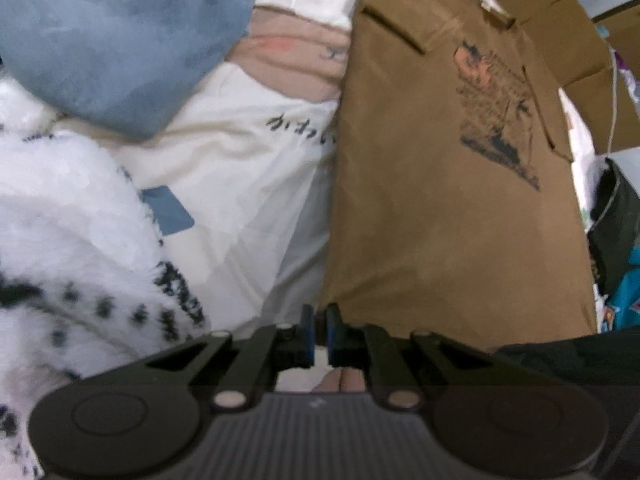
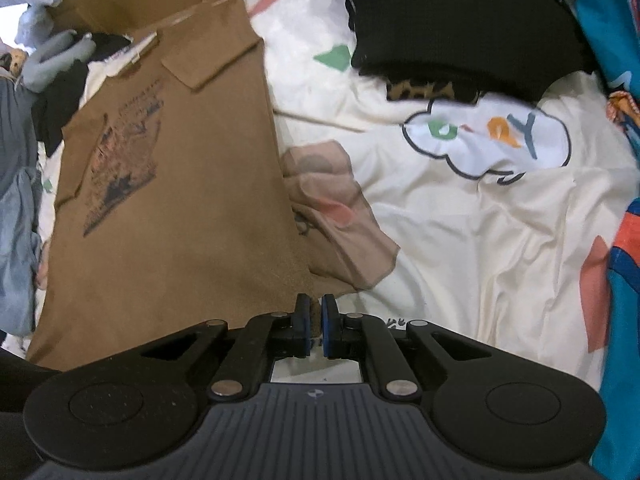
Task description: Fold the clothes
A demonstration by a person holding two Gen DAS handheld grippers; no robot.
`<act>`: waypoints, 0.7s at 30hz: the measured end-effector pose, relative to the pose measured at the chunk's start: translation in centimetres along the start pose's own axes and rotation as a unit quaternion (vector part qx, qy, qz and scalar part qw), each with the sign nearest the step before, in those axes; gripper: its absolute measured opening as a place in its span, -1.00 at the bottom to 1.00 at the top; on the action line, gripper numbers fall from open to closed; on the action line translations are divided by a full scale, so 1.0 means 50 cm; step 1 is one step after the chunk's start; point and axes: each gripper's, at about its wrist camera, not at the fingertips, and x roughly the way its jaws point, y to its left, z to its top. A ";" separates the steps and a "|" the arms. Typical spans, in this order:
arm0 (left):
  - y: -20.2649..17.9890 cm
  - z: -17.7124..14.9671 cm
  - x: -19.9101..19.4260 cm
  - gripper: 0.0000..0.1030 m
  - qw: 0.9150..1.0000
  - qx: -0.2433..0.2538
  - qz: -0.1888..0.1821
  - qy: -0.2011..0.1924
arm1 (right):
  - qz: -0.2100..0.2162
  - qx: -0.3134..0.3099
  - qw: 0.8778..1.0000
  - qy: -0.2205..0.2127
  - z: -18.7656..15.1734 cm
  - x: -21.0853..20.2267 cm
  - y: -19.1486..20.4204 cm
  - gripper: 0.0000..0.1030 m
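A brown T-shirt [image 1: 440,200] with a dark and orange print lies stretched out flat, its sides folded in. In the left wrist view my left gripper [image 1: 320,320] is shut on the shirt's near left corner. The same brown T-shirt [image 2: 172,200] fills the left half of the right wrist view, and my right gripper [image 2: 315,312] is shut on its near right corner. Both pairs of blue pads pinch the hem fabric.
Under the shirt is a cream bedsheet [image 2: 460,240] with coloured shapes. A blue garment [image 1: 120,40] and a white fleecy one with black dots [image 1: 72,240] lie left. A black garment [image 2: 460,20], a teal one [image 2: 616,320] and a cardboard box [image 1: 580,40] ring the space.
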 end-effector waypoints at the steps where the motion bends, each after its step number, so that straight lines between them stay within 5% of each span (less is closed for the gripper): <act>1: -0.002 -0.004 -0.013 -0.90 1.000 0.001 -0.004 -0.003 | -0.001 0.000 1.000 -0.003 0.002 -0.009 0.004 -0.93; 15: 0.009 0.032 -0.076 -0.91 0.998 -0.011 -0.036 -0.046 | -0.025 -0.018 0.999 -0.021 0.014 -0.116 0.028 -1.00; 21: 0.006 0.035 -0.048 -0.91 0.999 -0.004 -0.033 -0.036 | -0.010 0.003 0.999 -0.038 0.010 -0.096 0.004 -1.00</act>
